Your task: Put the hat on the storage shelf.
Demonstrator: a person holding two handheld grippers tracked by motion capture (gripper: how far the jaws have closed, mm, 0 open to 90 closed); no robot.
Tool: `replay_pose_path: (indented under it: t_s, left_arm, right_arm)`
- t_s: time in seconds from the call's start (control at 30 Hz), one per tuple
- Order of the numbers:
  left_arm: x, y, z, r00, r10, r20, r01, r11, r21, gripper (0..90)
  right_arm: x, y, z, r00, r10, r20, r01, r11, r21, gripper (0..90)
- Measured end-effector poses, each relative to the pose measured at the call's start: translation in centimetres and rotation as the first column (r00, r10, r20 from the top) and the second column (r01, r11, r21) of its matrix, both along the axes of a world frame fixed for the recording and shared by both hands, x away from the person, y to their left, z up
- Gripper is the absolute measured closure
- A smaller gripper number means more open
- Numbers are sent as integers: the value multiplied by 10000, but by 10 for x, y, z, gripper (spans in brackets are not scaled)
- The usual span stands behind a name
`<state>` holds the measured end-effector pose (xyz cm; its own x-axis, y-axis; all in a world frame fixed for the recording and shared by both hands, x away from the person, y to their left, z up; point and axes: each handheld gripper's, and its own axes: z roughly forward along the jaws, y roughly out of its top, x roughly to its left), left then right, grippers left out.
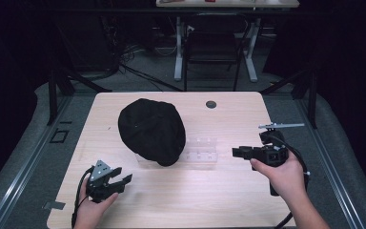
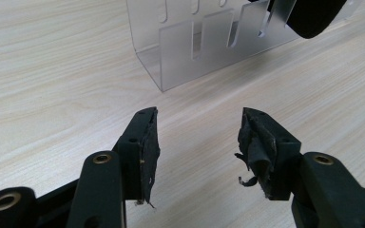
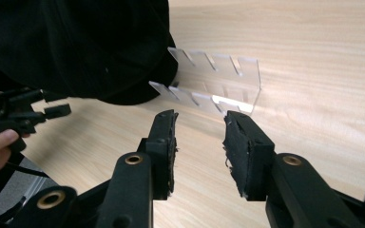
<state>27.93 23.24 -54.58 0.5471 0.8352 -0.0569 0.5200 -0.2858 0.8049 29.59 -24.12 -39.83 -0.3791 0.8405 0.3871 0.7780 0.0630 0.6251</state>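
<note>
A black cap [image 1: 151, 130] lies draped over the left end of a clear slotted acrylic rack [image 1: 201, 149] in the middle of the wooden table [image 1: 209, 200]. Near the front left, my left gripper [image 1: 122, 181] is open and points toward the rack. In its own view the left gripper [image 2: 199, 124] has bare wood between its jaws, with the rack [image 2: 195, 47] and the cap's edge [image 2: 313, 14] just ahead. My right gripper [image 1: 236, 152] hovers right of the rack, pointing left. Its jaws [image 3: 198, 118] stand apart with nothing between them, facing the rack [image 3: 218, 80] and cap [image 3: 76, 42].
A round cable grommet [image 1: 211, 104] sits near the table's far edge. Beyond the table stand a dark chair [image 1: 214, 47] and a white-legged desk [image 1: 178, 47]. The left gripper [image 3: 52, 102] and its hand show at the left of the right gripper view.
</note>
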Motion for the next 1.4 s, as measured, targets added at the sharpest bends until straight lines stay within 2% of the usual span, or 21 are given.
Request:
replay_pose_path:
  t_s: [0.13,0.27,0.47,0.57,0.8,0.93,1.0,1.1,1.2,1.3,1.4]
  left_arm:
    - [0,1,-1,10000,46,-87,-46,10000,30,485]
    - [1,1,-3,9999,64,-104,-65,10000,-47,485]
    - [1,2,-5,9999,82,-126,-81,10000,51,483]
    - [2,2,-7,9998,103,-152,-102,9999,63,481]
    - [2,0,-10,9997,63,-229,-62,10000,47,474]
    - [2,0,-10,9995,-77,-318,75,9999,-72,473]
    - [2,0,-11,9996,-89,-260,88,9999,-73,474]
    - [2,0,-12,9995,-125,-293,125,9999,-12,474]
    - [3,0,-13,9995,-77,-303,76,10000,-45,474]
    - [2,0,-13,9994,-66,-354,65,10000,-43,470]
    - [3,0,-14,9994,-93,-326,91,9999,-71,463]
  right_arm:
    - [-9,-3,-15,9993,-211,294,214,9997,-95,634]
    - [-14,-5,-29,9982,-414,426,428,9986,-325,631]
    - [-20,-11,-56,9951,-812,572,853,9937,-727,623]
    - [-24,-14,-70,9931,-816,846,880,9933,-747,600]
    - [-32,-19,-96,9906,-1008,924,1094,9895,-939,577]
    - [-35,-19,-110,9875,-1101,1127,1221,9869,-1056,565]
    - [-36,-19,-118,9858,-1197,1180,1312,9867,-956,542]
    - [-39,-17,-129,9791,-1087,1719,1320,9826,-1307,484]
    - [-42,-17,-137,9630,-1069,2474,1484,9766,-1558,451]
    - [-43,-16,-145,9592,-1161,2577,1570,9770,-1441,419]
    - [-45,-14,-153,9600,-1173,2543,1596,9753,-1526,409]
